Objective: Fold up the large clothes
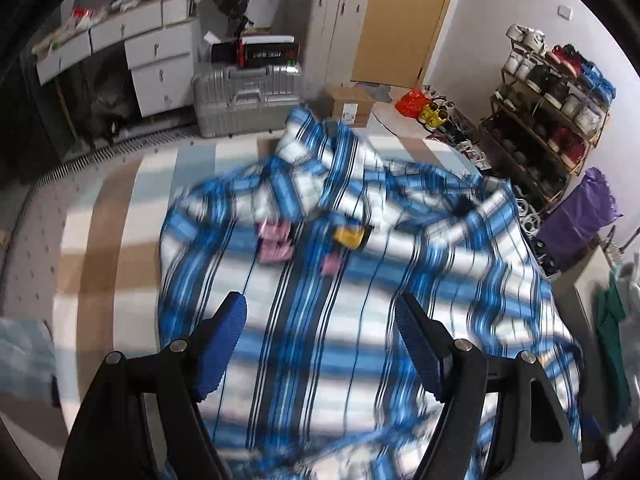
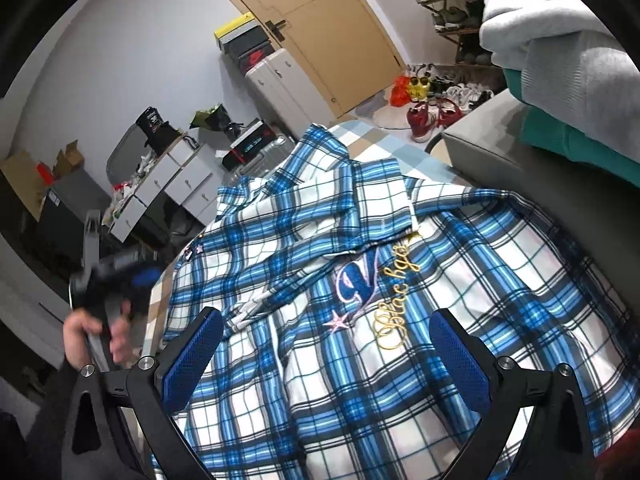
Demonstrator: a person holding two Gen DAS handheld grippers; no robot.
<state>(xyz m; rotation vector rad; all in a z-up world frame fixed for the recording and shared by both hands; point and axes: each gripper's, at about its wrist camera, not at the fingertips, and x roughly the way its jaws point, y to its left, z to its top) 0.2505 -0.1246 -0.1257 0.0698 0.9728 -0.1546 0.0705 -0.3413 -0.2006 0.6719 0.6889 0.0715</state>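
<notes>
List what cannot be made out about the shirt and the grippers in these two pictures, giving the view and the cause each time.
- Shirt, left wrist view: motion blur smears the embroidery, so it is unreadable there.
- Shirt hem, both views: cut off by the lower edge and the gripper frames.
- Left gripper, right wrist view: blurred, so its jaws cannot be judged there.
- Right gripper: absent from the left wrist view.
</notes>
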